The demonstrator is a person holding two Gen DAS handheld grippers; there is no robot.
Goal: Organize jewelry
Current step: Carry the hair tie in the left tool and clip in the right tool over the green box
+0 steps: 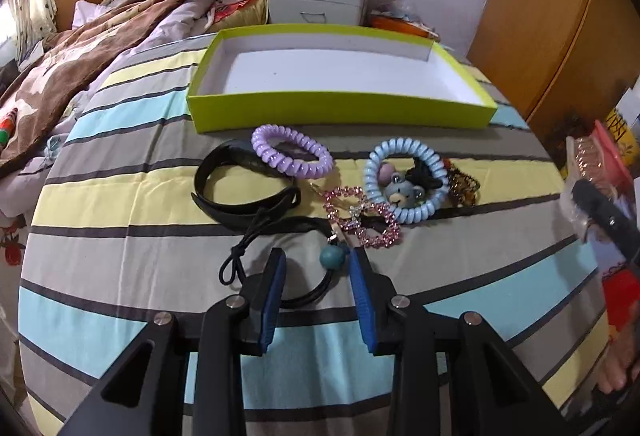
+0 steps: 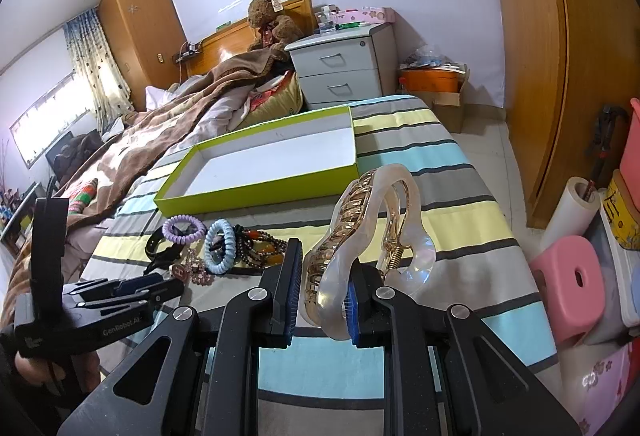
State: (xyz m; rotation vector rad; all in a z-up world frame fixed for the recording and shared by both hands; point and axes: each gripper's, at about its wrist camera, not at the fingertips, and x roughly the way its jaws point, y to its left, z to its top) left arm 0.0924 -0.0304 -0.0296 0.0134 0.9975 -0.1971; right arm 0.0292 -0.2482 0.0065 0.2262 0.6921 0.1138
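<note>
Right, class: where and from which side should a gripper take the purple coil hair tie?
Grip the purple coil tie across its near rim, coming from above. It lies flat, its far-left edge overlaps the black band, and the near-right arc looks clear, probably leaving room for one finger inside the ring.

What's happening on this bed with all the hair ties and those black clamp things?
A person is sorting jewelry and hair accessories on a striped bedspread, using a hand-held gripper in each hand. The right gripper is shut on a translucent hair claw clip. The left gripper is open, its fingers either side of a black cord necklace with a teal bead. The green box behind the pile holds nothing yet.
</note>
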